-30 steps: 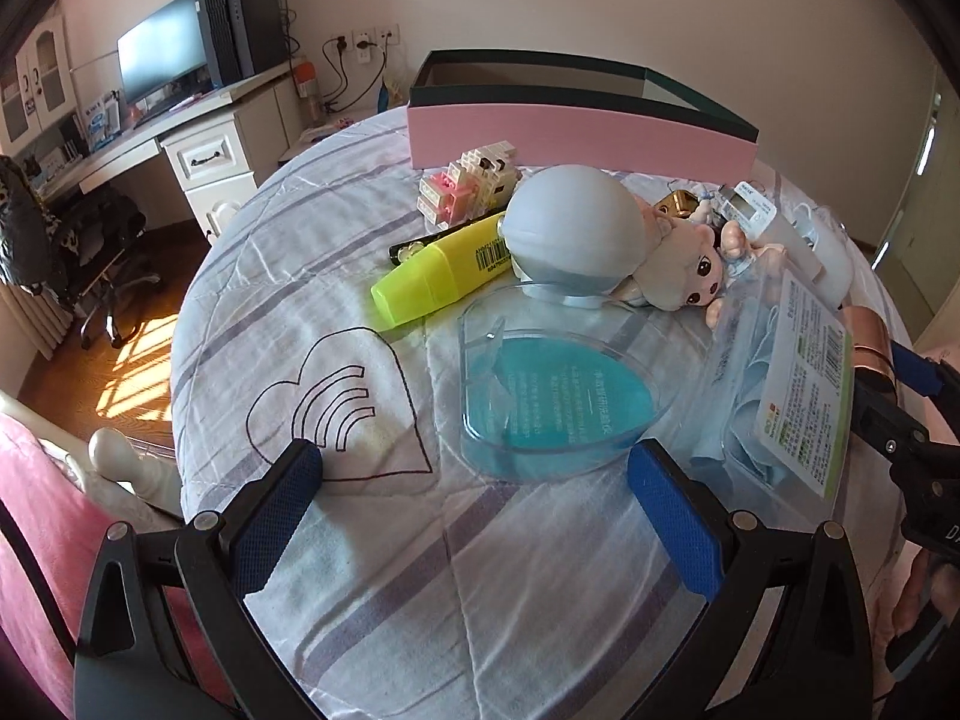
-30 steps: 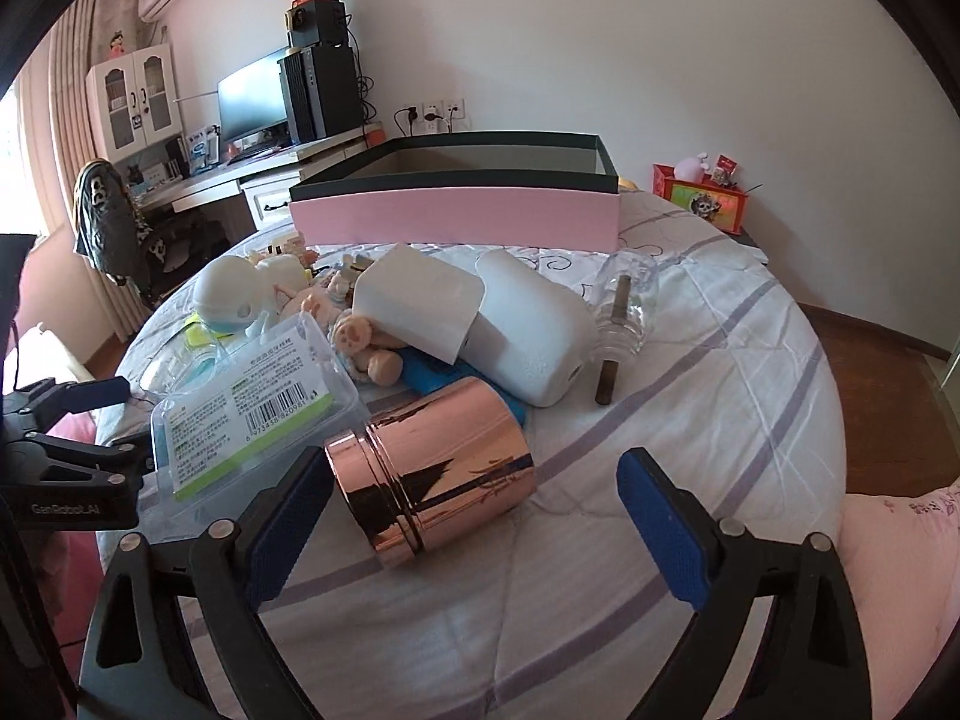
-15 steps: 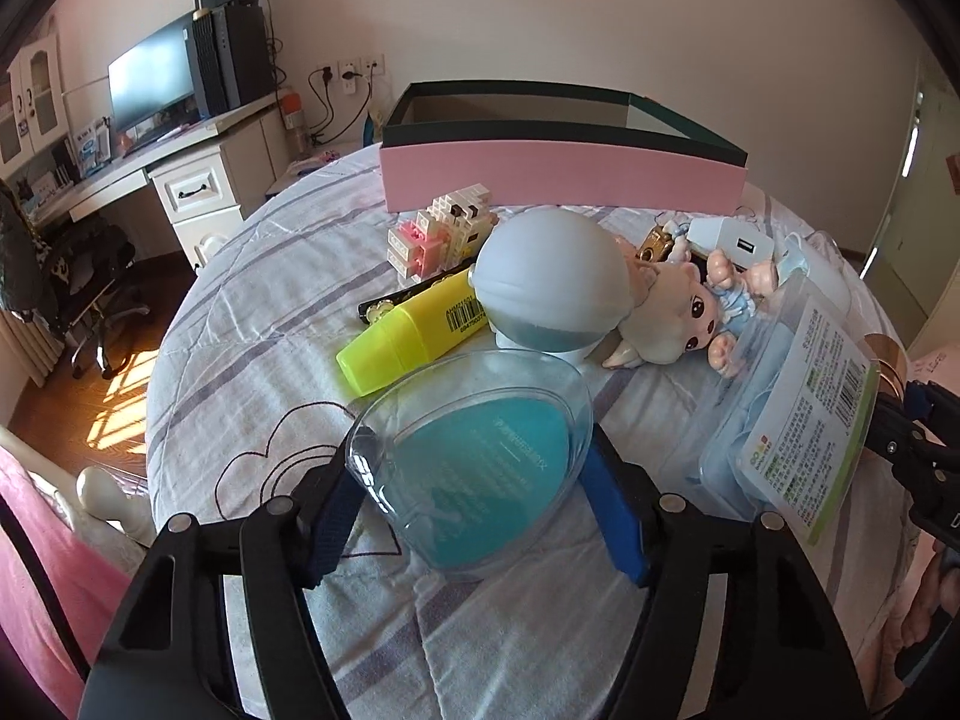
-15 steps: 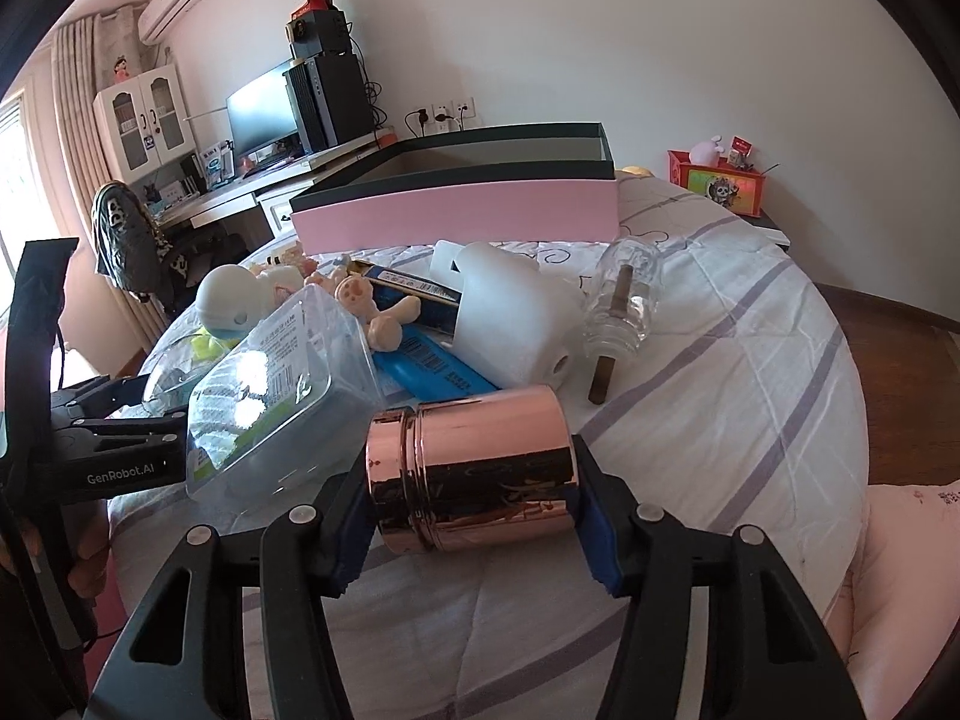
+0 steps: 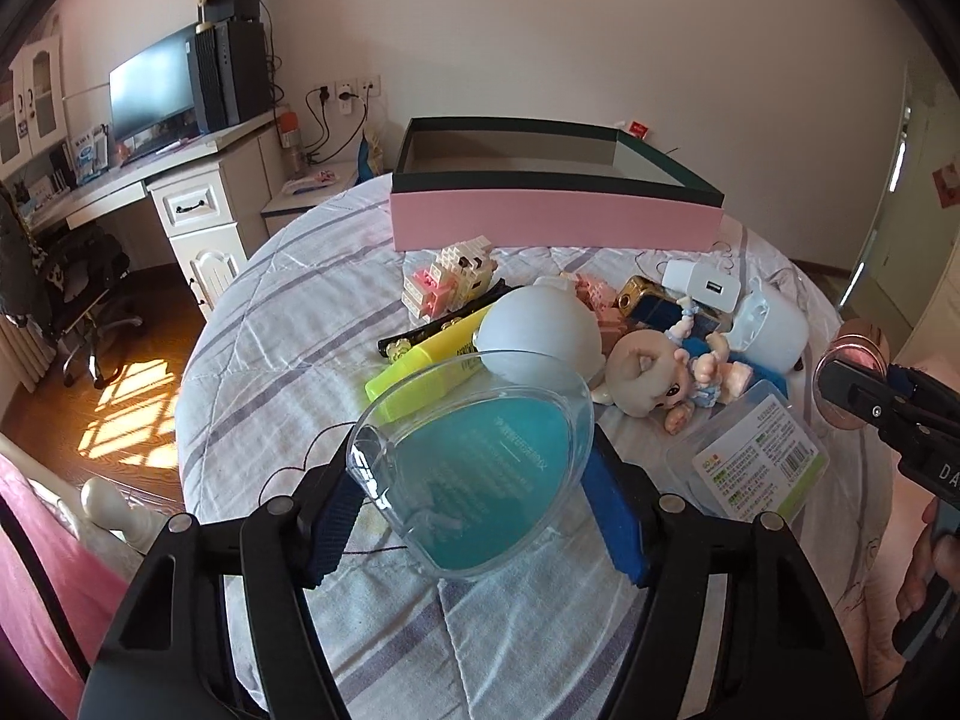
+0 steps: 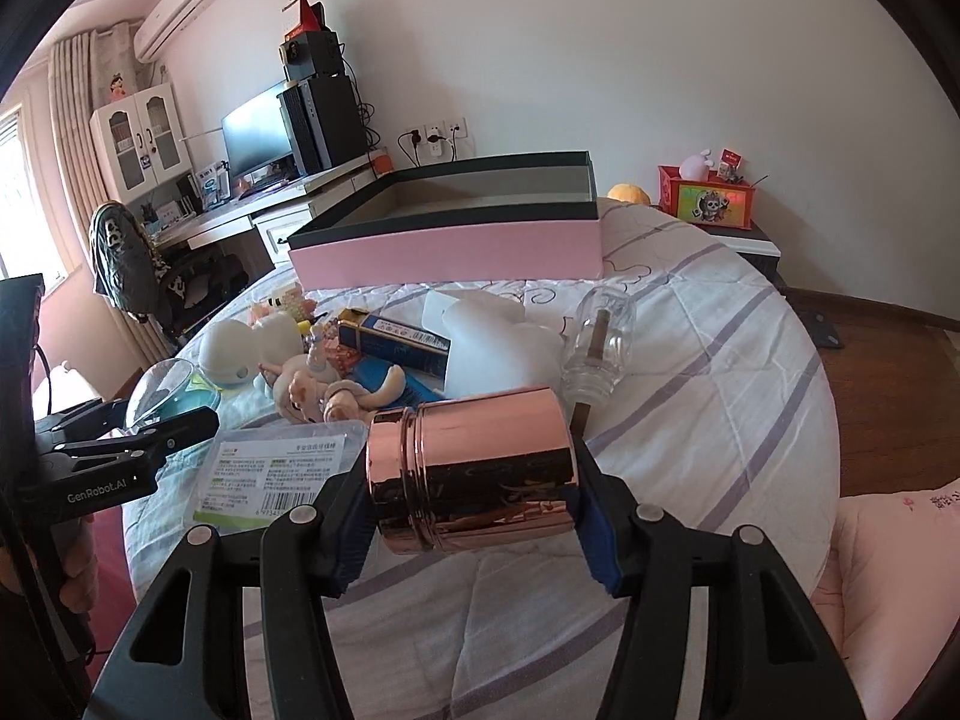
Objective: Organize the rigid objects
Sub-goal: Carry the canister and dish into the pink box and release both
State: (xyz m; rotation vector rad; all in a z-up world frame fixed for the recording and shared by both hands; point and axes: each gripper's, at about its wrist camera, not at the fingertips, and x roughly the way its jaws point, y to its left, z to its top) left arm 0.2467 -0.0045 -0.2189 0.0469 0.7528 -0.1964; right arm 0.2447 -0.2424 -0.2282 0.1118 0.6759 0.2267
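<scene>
The left gripper [image 5: 474, 492] was clamped on the clear heart-shaped case [image 5: 474, 462] with the turquoise insert, its blue pads pressing both sides of the shell. A second before, those fingers had stood wide apart around the case while it lay flat on the bedspread [image 5: 288, 312]; in the latest view the case was tilted up toward the camera and raised off the cloth, covering part of the embroidered heart outline it had rested beside.

The right gripper [image 6: 471, 480] was closed on the rose-gold metal canister [image 6: 471, 471], which lay on its side between the pads, lid end to the left. A second earlier the jaws had been open with the canister lying loose on the cover ahead of them.

Just behind the case lay the yellow highlighter [image 5: 420, 366], the pale dome-shaped lamp [image 5: 540, 336] and the small doll [image 5: 660, 378], close together as before. The clear labelled box [image 5: 756, 462] sat flat between the two grippers, where earlier it had been tipped up on edge. Beyond the canister stood the white rounded case [image 6: 498, 348] and the small glass bottle [image 6: 600, 342]. The pink open box [image 5: 555, 222] stayed at the far edge of the bed, nothing visible in the part of its inside that showed.
</scene>
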